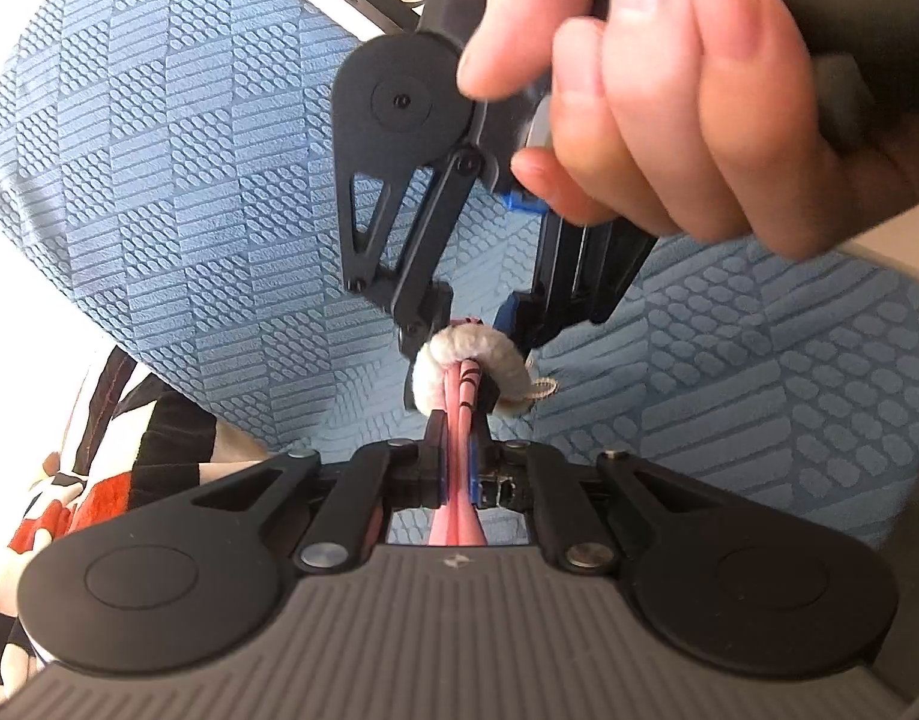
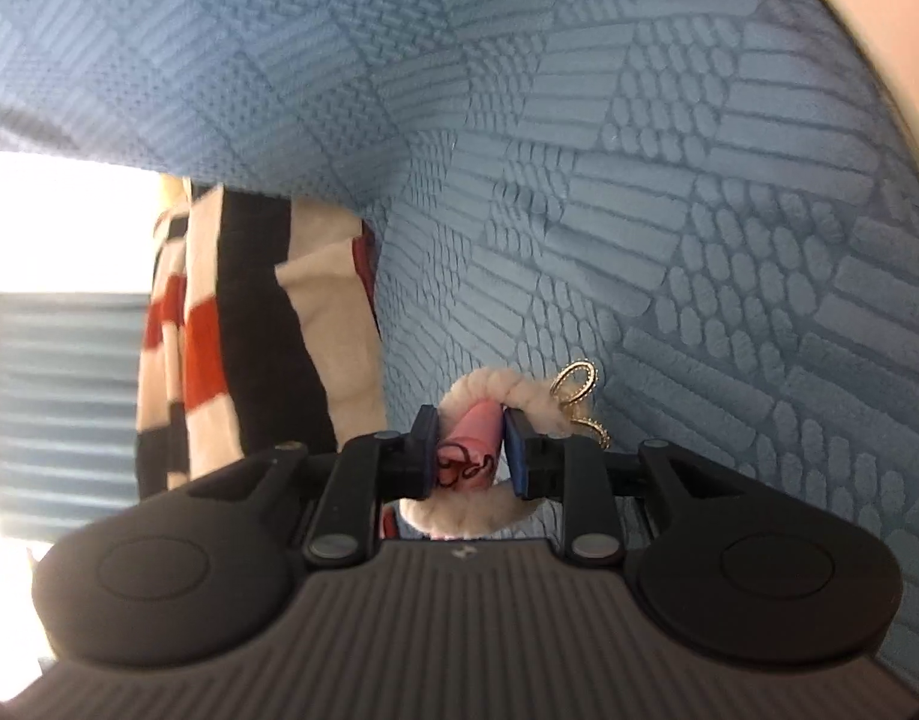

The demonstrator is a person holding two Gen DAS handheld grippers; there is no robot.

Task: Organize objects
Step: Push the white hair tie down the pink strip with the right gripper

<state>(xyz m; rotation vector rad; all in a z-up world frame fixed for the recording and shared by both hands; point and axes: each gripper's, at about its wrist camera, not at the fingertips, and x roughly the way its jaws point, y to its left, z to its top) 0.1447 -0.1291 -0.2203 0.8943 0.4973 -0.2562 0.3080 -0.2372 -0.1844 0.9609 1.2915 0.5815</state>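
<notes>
Soft pink fabric item (image 1: 462,396) w/ fluffy cream cuff (image 1: 477,351) is held above the blue textured mat (image 1: 189,210). Left gripper (image 1: 456,468) is clamped tight on the pink part; right gripper (image 2: 466,450) stands narrow, pink fabric betw. its pads. Judged light, limp, non-fragile; best gripped at bunched fabric, not the gold loop (image 2: 573,378).

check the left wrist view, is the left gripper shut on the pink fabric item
Yes, the left gripper has its pads pressed on the pink fabric item running between them.
</notes>
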